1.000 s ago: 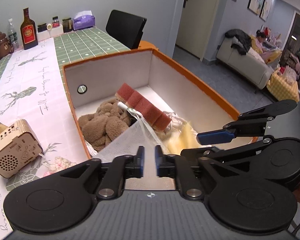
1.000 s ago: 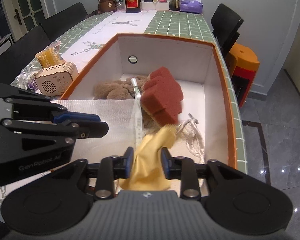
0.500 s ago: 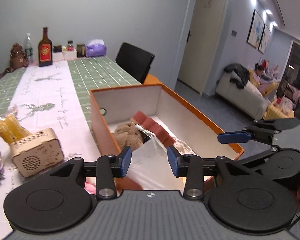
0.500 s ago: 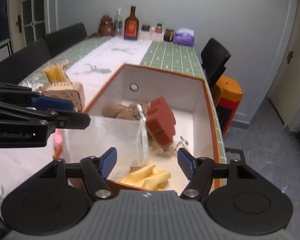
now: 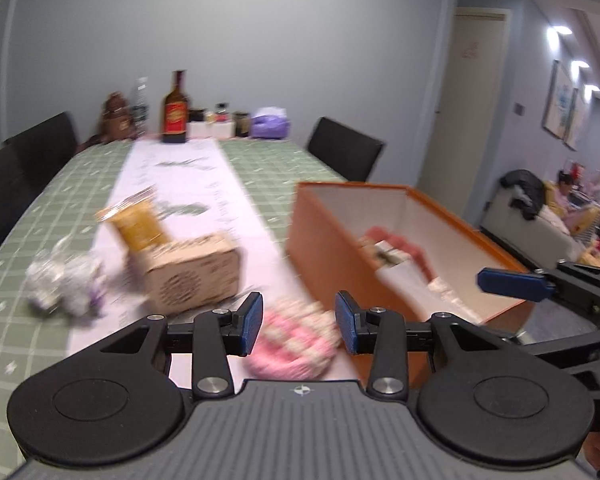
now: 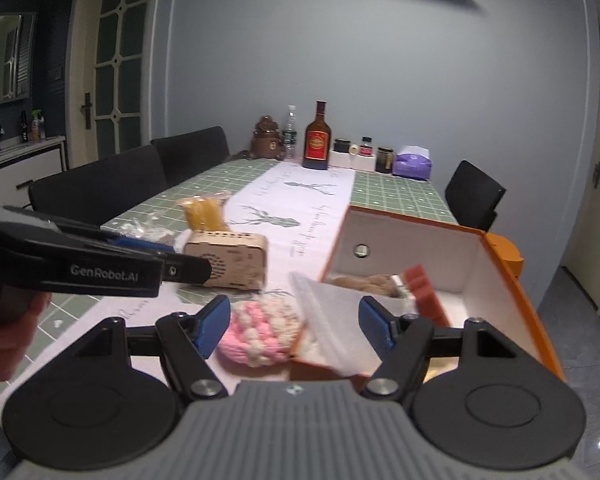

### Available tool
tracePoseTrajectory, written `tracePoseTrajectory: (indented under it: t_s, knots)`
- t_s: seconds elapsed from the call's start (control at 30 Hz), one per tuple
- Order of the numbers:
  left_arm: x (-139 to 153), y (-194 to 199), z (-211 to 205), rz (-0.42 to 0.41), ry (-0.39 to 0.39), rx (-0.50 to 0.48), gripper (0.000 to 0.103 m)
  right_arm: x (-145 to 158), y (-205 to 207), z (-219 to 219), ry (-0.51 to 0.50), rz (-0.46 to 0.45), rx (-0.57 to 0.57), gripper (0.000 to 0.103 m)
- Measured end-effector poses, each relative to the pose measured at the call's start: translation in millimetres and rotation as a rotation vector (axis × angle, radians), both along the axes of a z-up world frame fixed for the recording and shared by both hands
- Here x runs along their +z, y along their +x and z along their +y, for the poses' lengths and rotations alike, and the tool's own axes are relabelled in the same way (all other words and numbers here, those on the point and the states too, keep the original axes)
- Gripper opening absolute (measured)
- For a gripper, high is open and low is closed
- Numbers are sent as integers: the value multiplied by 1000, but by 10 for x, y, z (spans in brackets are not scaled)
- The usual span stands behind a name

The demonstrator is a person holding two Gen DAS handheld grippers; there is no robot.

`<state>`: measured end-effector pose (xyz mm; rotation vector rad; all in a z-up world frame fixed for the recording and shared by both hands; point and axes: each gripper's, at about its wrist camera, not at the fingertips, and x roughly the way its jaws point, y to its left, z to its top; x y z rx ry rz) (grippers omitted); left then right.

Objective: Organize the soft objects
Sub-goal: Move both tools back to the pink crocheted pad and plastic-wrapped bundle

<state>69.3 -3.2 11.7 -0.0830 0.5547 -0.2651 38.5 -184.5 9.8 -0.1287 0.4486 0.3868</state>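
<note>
Left gripper (image 5: 299, 322) released, jaws apart, nothing between them; pink-and-white knitted pad (image 5: 292, 340) on the table (image 5: 40, 216) below. Right gripper (image 6: 294, 326) likewise released and empty. Orange box (image 6: 504, 272) at 2 o'clock from the pad, holding brown plush (image 6: 364, 282) and red sponge (image 6: 424, 294).

The left gripper (image 5: 299, 322) is held up above the orange box (image 5: 328, 236), on the box's left side. Its two blue fingers (image 5: 250, 322) are wide apart and hold nothing. The right gripper (image 6: 293, 326) is up over the near end of the box. Its blue fingers (image 6: 374, 328) are spread wide and empty too. The left hand (image 6: 4, 328) grips its handle.
</note>
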Motion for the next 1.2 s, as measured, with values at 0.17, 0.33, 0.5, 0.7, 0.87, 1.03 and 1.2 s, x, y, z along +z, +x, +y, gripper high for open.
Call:
tracePoseTrajectory:
  t_s: [0.17,0.33,0.5,0.7,0.87,1.03,1.2]
  knots:
    - [-205,-120,254,54,35,39,46,-157,-112,371,-24,-28,25,69]
    - [-381,-182,434,99,59,69,46,-377,-126,715,-88,-40,50,68]
    - [-533,-206,587,121,91,98,46,-623,-22,967,-163,-33,4,68]
    - [-672,-128,786,152,83,158,46,-829,240,1138,-219,1,-37,70]
    - [-707,-48,877,164,73,189,46,-926,471,1216,-267,20,-58,77]
    - [-721,79,907,172,90,204,46,-981,673,1264,-277,54,-68,79]
    - [-746,205,935,189,89,205,46,-1058,842,1290,-274,102,-70,79]
